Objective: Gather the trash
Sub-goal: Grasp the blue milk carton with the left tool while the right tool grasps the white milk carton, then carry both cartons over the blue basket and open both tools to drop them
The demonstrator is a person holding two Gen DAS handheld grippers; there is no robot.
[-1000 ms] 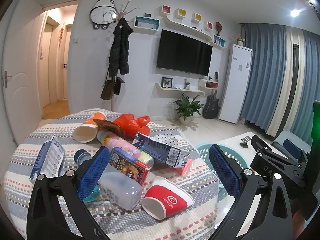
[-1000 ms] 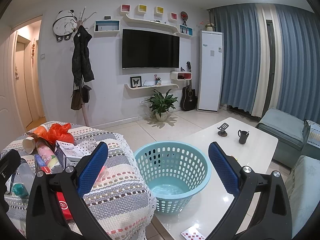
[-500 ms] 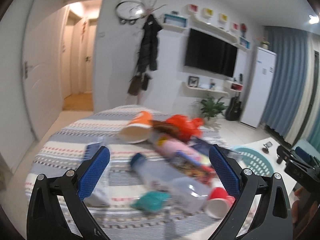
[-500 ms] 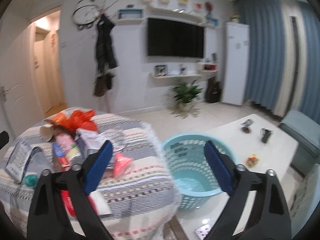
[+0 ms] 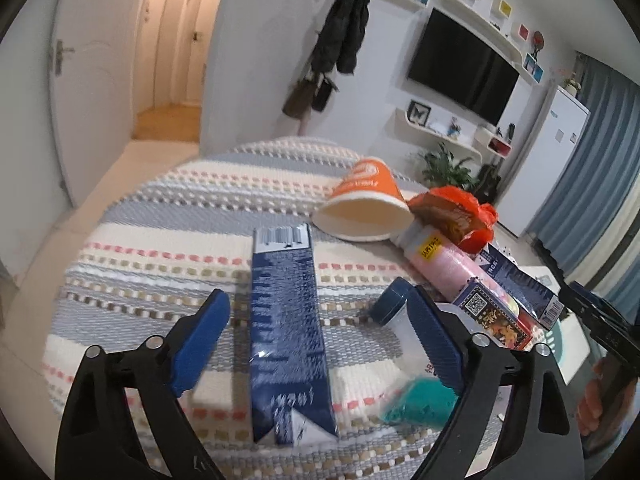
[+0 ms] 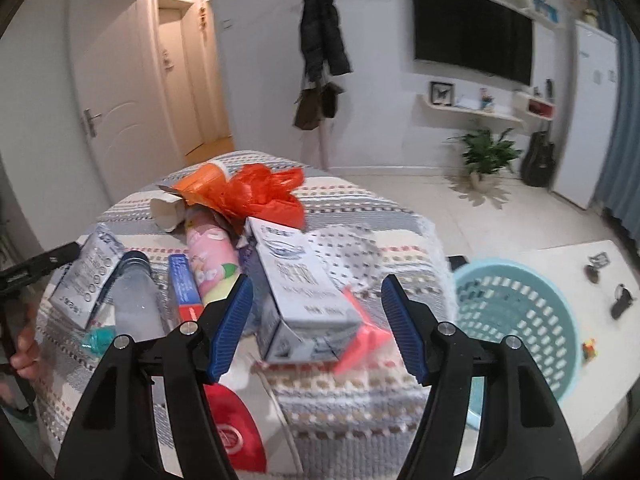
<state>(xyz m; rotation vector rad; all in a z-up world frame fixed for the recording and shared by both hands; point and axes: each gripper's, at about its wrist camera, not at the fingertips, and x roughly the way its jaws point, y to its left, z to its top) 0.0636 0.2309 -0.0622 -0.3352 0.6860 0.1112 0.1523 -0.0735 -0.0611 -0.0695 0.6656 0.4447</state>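
Left gripper (image 5: 318, 344): jaws released, wide apart, low over the dark blue carton (image 5: 286, 332), which lies flat between the pads on the striped cloth (image 5: 160, 240).
Right gripper (image 6: 318, 328): jaws released, astride the white milk carton (image 6: 300, 292); left of the teal basket (image 6: 520, 320).
Writing: barcode on the blue carton; other print is not readable.
Count: two paper cups, orange (image 5: 366, 204) and red (image 6: 236, 432); one clear bottle (image 6: 134, 300); one pink bottle (image 6: 210, 264).

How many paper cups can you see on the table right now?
2. An orange paper cup lies on its side at the far end of the pile; a red paper cup lies at the near edge. Others may be hidden.
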